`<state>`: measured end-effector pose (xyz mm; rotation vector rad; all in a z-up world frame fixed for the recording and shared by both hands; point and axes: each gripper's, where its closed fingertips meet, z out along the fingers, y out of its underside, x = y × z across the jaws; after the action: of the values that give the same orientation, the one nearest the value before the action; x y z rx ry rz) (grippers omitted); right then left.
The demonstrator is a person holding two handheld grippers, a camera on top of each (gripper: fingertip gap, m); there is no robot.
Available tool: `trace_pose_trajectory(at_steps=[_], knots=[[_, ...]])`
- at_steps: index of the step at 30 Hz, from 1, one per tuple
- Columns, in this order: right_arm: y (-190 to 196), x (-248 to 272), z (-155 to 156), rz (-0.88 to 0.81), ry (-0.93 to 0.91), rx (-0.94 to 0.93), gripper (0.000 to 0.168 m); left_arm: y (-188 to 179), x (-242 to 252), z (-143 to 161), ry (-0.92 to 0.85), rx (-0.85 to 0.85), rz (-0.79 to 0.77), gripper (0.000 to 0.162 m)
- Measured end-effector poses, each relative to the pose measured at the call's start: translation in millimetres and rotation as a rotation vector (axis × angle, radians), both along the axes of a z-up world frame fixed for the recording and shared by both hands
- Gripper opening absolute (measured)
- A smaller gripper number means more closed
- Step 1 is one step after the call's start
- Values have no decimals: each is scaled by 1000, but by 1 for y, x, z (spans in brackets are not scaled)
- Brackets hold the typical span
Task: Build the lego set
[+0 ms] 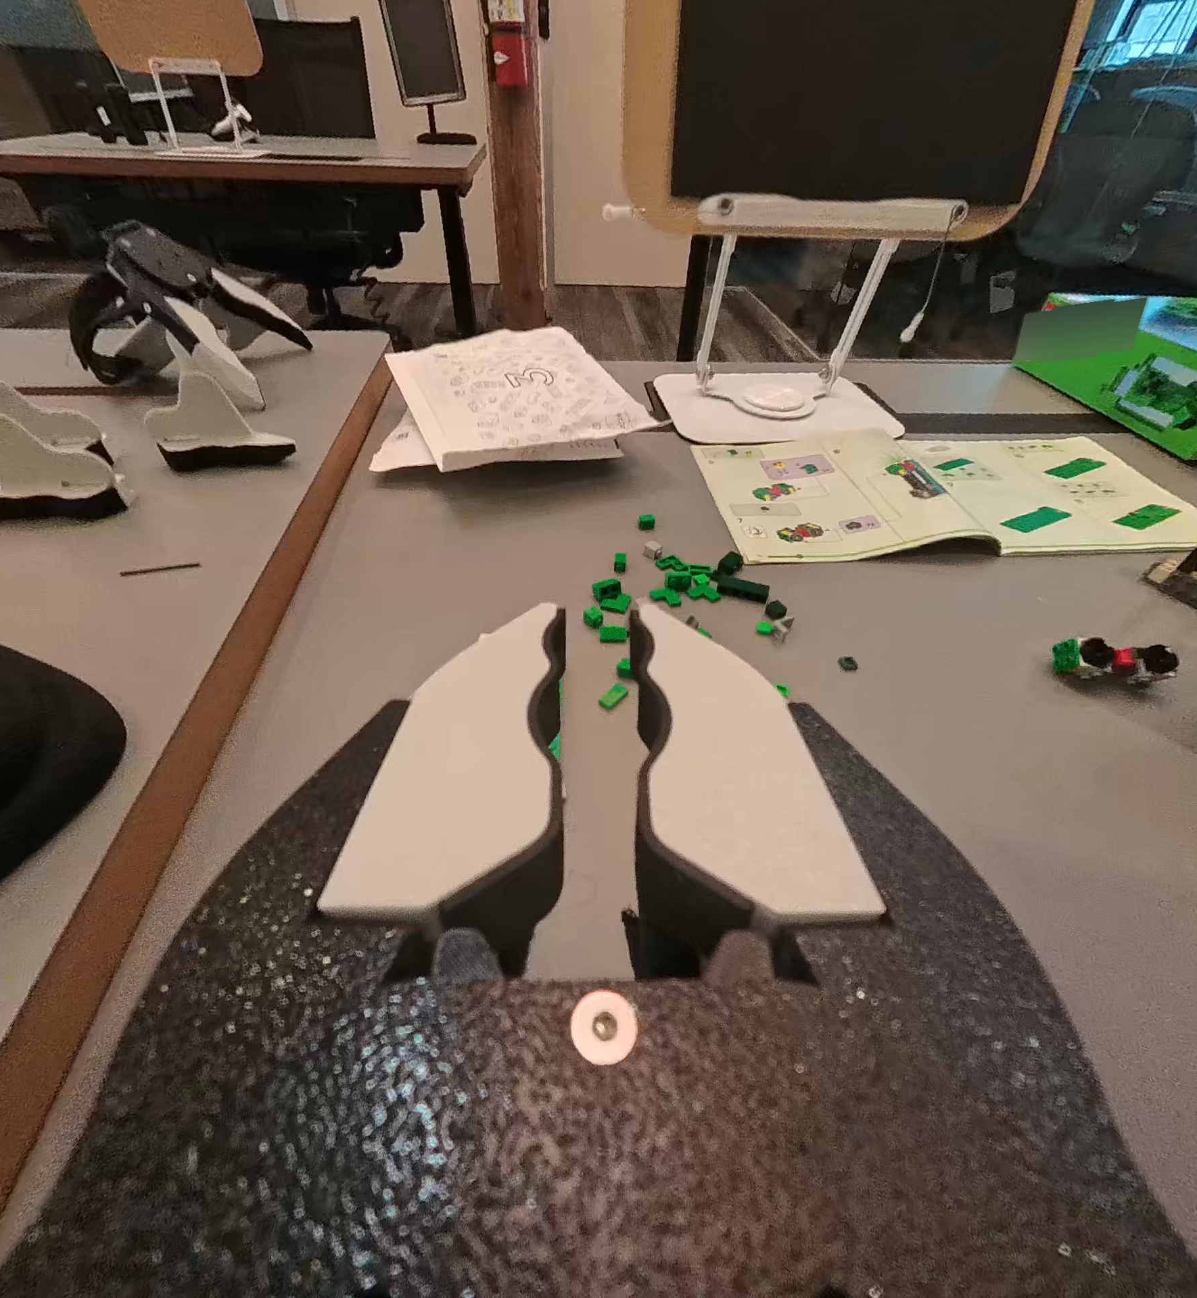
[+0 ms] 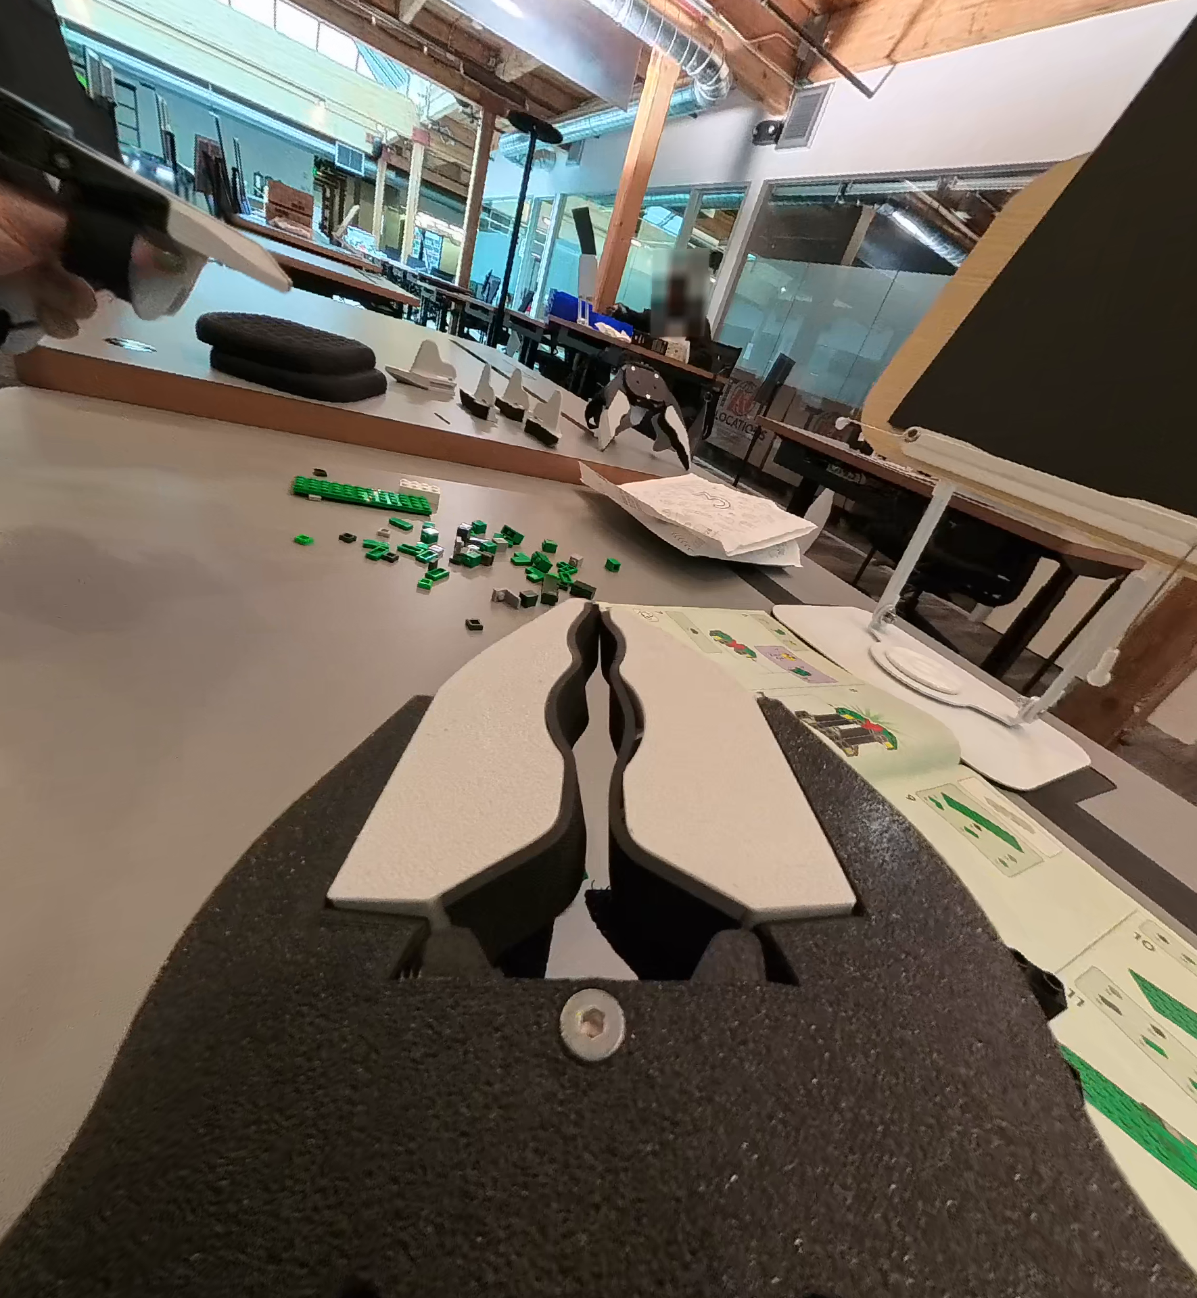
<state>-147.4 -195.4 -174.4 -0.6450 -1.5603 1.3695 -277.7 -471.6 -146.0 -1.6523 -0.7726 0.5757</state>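
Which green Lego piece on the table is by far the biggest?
The long flat green plate at the far left edge of the scattered pieces; the others are tiny single bricks.

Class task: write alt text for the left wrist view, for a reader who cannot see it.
The left gripper, jaws slightly apart and empty, points over a grey table at scattered green bricks. An open instruction booklet lies beyond them, and a small part-built model sits to the right.
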Motion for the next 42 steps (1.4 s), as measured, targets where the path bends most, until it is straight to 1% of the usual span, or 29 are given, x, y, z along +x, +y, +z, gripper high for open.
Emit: trace_pose_trajectory(at_steps=[4, 10, 13, 15, 18, 21, 22, 23, 24, 26, 27, 29, 31, 33, 35, 36, 38, 40, 42], knots=[[-2, 0, -1, -17, 11, 41, 0, -4, 6, -18, -34, -14, 5, 16], [-8, -5, 2, -47, 31, 82, 0, -14, 12, -34, -59, -32, 39, 16], [-1, -11, 3, -156, 31, 163, 0, -8, 19, -43, -64, -15, 11, 15], [-3, -8, 1, -117, -6, 150, 0, 1, 23, -49, -59, -18, -20, 15], [-5, -4, -9, 1, -129, 97, 15, 16, 28, -50, -33, -6, -64, 13], [2, -7, -32, 62, -330, 60, 30, 39, 33, -48, -36, 47, -143, 12], [4, -7, -37, 69, -382, 44, 38, 46, 35, -49, -44, 54, -169, 12], [5, -8, -37, 73, -398, 29, 41, 51, 36, -51, -51, 49, -187, 13], [4, -8, -31, 71, -373, 16, 39, 54, 35, -53, -54, 38, -198, 13], [-7, -7, -16, 92, -307, -6, 34, 57, 33, -55, -47, 30, -201, 13], [-18, -7, -12, 111, -294, -11, 34, 56, 32, -56, -40, 34, -197, 13], [-48, -9, -10, 176, -295, -31, 34, 54, 29, -54, -15, 51, -184, 13], [-78, -11, -14, 231, -292, -2, 31, 52, 27, -52, 18, 47, -173, 14], [-97, -15, -14, 252, -282, 25, 30, 50, 24, -56, 4, 13, -172, 17], [-112, -19, -12, 260, -282, -31, 28, 45, 20, -56, 28, 1, -147, 16], [-117, -22, -14, 256, -287, -49, 28, 43, 17, -55, 47, 2, -129, 15], [-114, -32, -15, 152, -233, -52, 34, 38, 15, -48, 109, 14, -103, 14], [-110, -37, -15, 64, -184, 5, 32, 33, 13, -43, 162, 12, -74, 12], [-112, -37, -13, 48, -149, 19, 29, 31, 13, -42, 169, 15, -64, 12]])
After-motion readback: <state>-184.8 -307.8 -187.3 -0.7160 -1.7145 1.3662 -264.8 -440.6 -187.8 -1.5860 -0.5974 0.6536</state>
